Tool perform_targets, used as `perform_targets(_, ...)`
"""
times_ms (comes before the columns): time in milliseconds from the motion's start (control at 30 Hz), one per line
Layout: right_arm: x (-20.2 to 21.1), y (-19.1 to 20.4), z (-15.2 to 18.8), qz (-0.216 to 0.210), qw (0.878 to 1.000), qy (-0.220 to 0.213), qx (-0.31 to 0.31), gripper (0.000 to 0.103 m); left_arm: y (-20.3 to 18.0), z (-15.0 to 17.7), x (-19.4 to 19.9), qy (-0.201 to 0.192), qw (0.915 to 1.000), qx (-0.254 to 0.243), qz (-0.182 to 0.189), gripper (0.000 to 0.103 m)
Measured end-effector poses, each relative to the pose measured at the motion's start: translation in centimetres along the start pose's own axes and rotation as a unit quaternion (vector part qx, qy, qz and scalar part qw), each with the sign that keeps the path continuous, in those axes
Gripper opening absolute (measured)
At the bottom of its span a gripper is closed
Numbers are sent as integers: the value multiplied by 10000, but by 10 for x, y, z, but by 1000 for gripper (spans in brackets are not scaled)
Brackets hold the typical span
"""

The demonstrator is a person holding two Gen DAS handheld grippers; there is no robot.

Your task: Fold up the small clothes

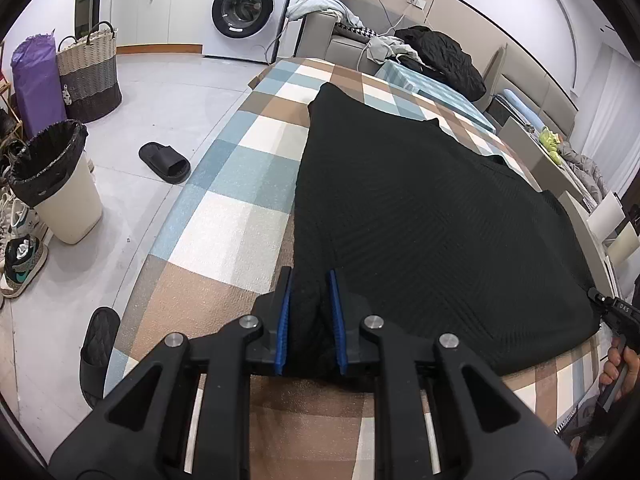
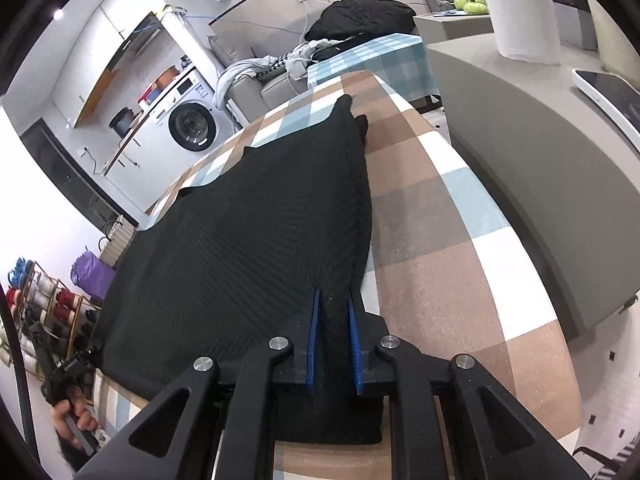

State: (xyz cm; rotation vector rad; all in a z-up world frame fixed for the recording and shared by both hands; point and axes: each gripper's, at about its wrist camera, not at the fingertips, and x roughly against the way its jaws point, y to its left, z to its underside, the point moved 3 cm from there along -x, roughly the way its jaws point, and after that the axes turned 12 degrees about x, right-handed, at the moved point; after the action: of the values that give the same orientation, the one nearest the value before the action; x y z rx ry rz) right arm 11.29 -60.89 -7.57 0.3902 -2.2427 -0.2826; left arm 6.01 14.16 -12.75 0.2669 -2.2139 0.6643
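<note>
Covering the table is a brown, blue and white checked cloth, with a black ribbed knit garment spread flat on it; the left gripper pinches its near left corner, the right gripper its near right corner

A black ribbed knit garment lies spread flat on the checked table, its near corners pinched up

washer, bin, basket, slipper
</note>
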Motion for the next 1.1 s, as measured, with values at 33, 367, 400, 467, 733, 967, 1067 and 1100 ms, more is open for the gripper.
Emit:
perform_targets(33, 3, 1, -1, -72, 9999, -87, 0, 7, 0, 0, 1, -14, 10000, -9, -3, 14)
perform_targets(367, 24, 5, 5, 262, 9991, -185, 290, 19, 8, 0, 9, -150, 9989, 27, -447, 42)
perform_targets(400, 31, 8, 4, 149, 9988, -366, 286, 35, 8, 0, 13, -166, 9989, 40, -432, 42)
perform_targets(467, 44, 18, 2, 72, 9968, -680, 403, 47, 3, 1, 23, -246, 9991, 27, -346, 42)
perform_targets(733, 21, 74, -6, 34, 9928, -388, 1136, 57, -48, 17, 29, -293, 9978, -562, 167, 46)
perform_targets(967, -28, 109, 9, 86, 9844, 82, 1756, 57, -73, 38, -4, 62, 9922, -1233, -160, 48)
perform_targets(1067, -36, 108, 16, 238, 9816, 162, 1888, 57, -54, 39, -2, 152, 9946, -1030, -15, 48)
perform_targets(1100, -38, 105, 18, 268, 9817, 188, 1876, 57, -50, 39, 1, 166, 9950, -988, 42, 48)
